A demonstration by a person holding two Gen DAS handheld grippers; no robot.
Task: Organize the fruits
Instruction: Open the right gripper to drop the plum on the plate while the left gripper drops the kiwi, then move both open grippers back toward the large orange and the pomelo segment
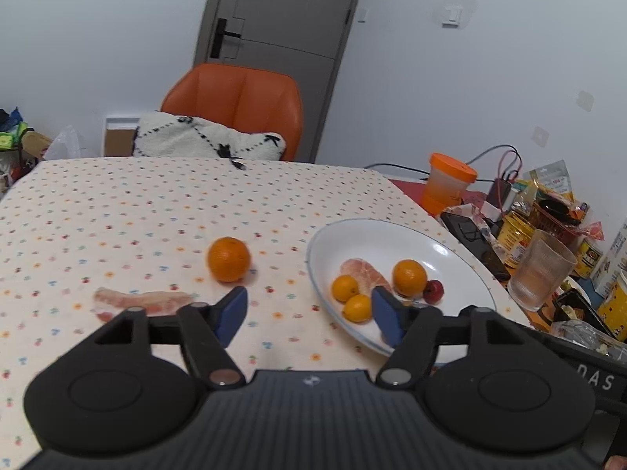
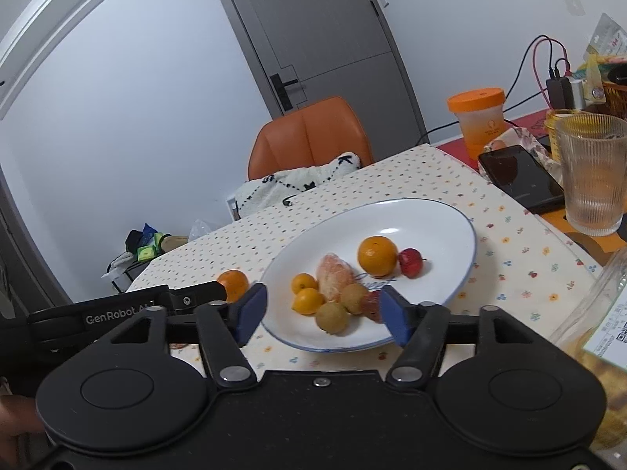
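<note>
1. Left gripper (image 1: 309, 315) hovers with jaws spread wide, holding nothing
2. Right gripper (image 2: 323, 313) is also wide and empty, at the near rim of the white plate (image 2: 431, 215)
3. Plate holds several fruits
4. One orange (image 1: 229, 259) and a peeled segment (image 1: 141, 300) lie on the tablecloth (image 1: 137, 203), left of the plate

Loose orange (image 1: 229, 259) left of fruit-filled plate (image 1: 462, 258)

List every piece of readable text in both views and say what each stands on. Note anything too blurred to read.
"GenRobot.AI", last letters partly hidden: left gripper's body.
"DAS", cut off: dark object at right.
"Sweet", cursive, partly covered: white plate.
Yellow cans, QR label: unreadable.
</note>
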